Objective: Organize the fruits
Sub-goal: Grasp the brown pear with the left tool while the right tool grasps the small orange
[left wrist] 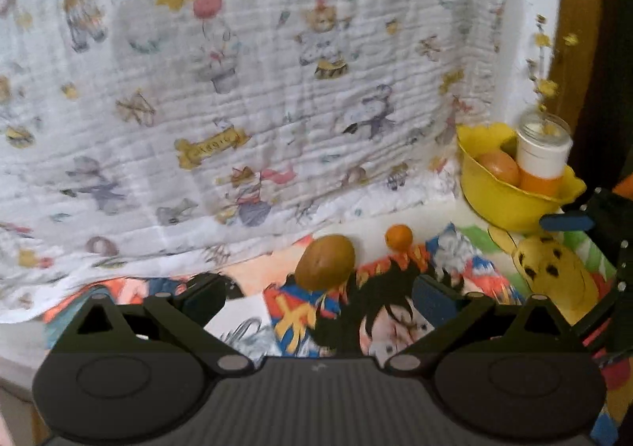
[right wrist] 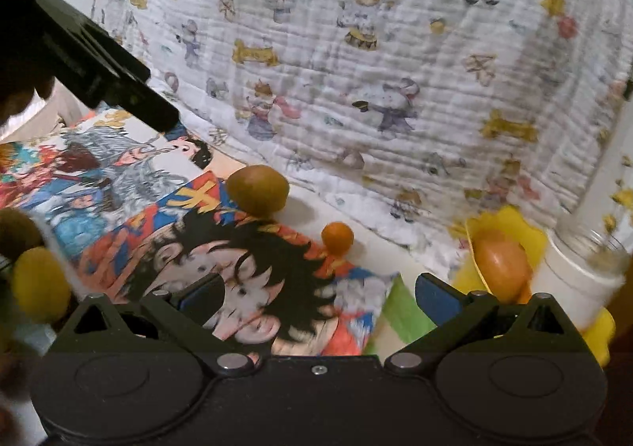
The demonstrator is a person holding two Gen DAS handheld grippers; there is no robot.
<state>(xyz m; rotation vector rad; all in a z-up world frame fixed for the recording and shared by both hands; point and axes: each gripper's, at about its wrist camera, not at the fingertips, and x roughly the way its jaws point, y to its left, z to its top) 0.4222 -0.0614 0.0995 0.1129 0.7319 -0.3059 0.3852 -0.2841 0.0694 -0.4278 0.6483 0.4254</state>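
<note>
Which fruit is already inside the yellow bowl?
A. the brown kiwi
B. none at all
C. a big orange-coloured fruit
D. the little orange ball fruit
C: a big orange-coloured fruit sits inside the yellow bowl, while the brown kiwi and the little orange fruit lie outside it on the cartoon mat.
</note>
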